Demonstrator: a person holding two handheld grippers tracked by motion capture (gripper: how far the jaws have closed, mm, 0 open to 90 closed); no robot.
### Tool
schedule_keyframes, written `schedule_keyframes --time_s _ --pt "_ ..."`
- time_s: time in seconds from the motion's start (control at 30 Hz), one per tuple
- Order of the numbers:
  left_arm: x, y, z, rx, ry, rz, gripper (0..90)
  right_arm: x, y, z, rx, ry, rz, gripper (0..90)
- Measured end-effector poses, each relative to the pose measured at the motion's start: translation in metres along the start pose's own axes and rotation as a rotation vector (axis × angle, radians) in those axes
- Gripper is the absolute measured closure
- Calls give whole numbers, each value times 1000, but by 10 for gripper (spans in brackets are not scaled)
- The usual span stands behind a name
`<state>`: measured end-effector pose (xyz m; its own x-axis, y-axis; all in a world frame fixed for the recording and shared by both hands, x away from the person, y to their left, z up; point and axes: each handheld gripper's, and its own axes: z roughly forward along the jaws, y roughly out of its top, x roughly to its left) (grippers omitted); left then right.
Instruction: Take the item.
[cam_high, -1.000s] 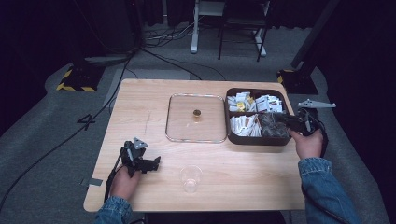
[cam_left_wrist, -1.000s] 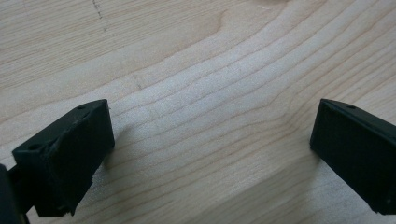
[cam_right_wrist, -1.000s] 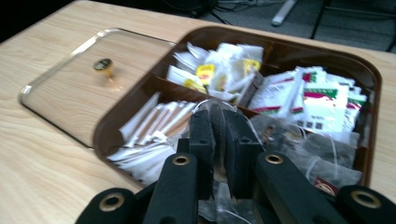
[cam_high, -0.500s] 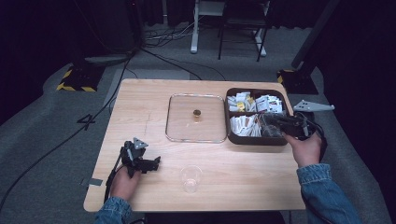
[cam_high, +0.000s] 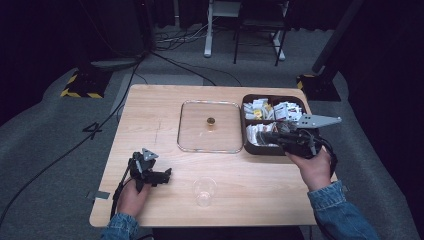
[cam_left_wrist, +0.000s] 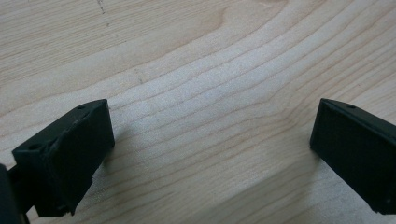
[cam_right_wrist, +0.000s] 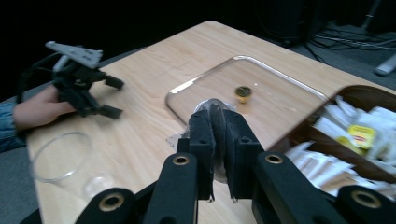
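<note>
Box (cam_high: 300, 150) right of lid (cam_high: 210, 148), touching; cup (cam_high: 205, 190) before lid; sachets (cam_high: 272, 110) probably in box.

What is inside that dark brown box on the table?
The brown box is split into compartments packed with small paper packets, mostly white, one yellow. The right gripper hangs over the near compartment, shut on a dark sachet, and covers part of it.

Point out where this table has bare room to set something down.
The table's far-left stretch beside the glass lid is bare, as is the near strip between the glass cup and the right gripper. The compartment box is crowded with packets.
</note>
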<state>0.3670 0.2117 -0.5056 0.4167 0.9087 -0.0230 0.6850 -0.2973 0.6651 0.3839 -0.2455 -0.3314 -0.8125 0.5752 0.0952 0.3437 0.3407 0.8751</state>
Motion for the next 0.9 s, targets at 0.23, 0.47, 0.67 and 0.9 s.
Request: schedule_keyframes --time_s 0.23,0.47,0.67,0.9 --pt "0 1 1 2 -4 6 0 27 6 10 -2 76 -39 829" --pt "0 1 1 1 -9 5 0 47 11 16 2 137 -66 829" --pt "0 1 1 1 -9 5 0 65 12 27 20 183 -90 829" --pt "0 1 1 3 -6 3 0 83 13 41 34 244 -118 829"
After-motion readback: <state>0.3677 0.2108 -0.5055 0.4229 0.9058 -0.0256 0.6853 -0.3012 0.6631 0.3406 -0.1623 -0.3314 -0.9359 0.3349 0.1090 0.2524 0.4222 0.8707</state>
